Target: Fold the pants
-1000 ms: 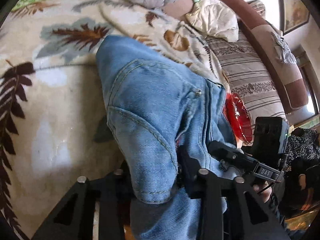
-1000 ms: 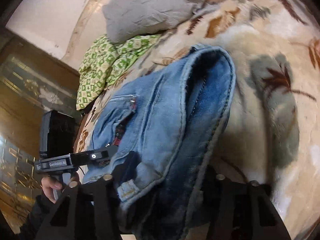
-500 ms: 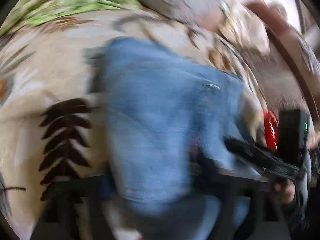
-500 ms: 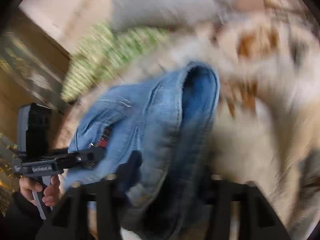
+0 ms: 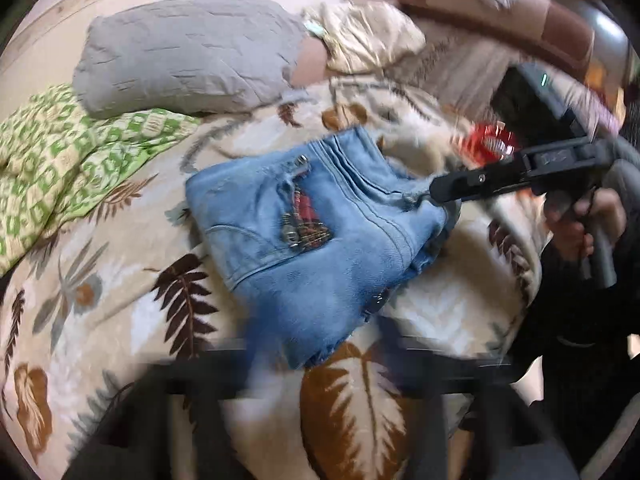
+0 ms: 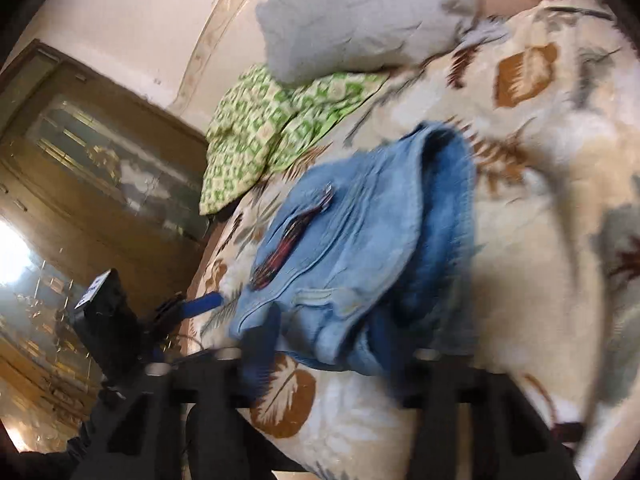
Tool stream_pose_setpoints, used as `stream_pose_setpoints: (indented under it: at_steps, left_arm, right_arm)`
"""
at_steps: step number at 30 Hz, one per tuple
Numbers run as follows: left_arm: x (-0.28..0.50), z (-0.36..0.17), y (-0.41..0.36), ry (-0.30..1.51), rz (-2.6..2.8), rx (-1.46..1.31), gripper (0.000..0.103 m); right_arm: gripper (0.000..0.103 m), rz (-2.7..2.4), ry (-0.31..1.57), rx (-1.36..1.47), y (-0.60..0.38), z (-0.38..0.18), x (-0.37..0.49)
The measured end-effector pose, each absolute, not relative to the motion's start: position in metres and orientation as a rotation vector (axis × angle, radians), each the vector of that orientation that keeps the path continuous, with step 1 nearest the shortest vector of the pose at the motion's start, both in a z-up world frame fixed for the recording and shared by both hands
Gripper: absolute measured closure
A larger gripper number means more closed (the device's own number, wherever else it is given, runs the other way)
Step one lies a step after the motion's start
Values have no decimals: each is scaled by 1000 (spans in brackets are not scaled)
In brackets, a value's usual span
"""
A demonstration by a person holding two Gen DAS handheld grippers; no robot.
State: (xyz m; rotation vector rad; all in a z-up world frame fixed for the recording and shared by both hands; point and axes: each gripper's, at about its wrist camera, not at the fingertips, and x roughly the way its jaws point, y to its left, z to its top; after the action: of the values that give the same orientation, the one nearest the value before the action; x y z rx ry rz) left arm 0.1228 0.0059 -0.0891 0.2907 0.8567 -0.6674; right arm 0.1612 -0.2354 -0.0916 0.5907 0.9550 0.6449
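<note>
The light blue jeans (image 5: 316, 232) lie folded in a compact bundle on the leaf-patterned blanket (image 5: 120, 320); they also show in the right wrist view (image 6: 360, 248). My left gripper (image 5: 320, 356) is open, its blurred fingers at the bundle's near edge and off the cloth. My right gripper (image 6: 324, 344) is open around the bundle's near edge; in the left wrist view its fingers (image 5: 444, 190) touch the right side of the jeans.
A grey pillow (image 5: 188, 56) and a green patterned cloth (image 5: 64, 156) lie at the back left. A cream pillow (image 5: 364, 36) and brown headboard (image 5: 480, 0) lie behind. A red object (image 5: 490, 140) sits right of the jeans. A wooden cabinet (image 6: 80, 184) stands beside the bed.
Both grippers let go of the jeans and pulled back. The jeans, held up before, now lie folded on the blanket.
</note>
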Motion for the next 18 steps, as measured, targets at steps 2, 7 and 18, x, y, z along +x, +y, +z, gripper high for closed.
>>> stream_pose_setpoints:
  at_steps: [2,7,18]
  left_arm:
    - [135,-98,-5,882,-677,303,89]
    - [131,-103,-4,942,-731,317,91]
    - [140,-50,36,876,-715,51,7]
  right_arm:
    - [76,659,952,559,-223,-90,163]
    - [96,582,929,340,-211,-82,162]
    - [37,561,943,298,-242,-78,146]
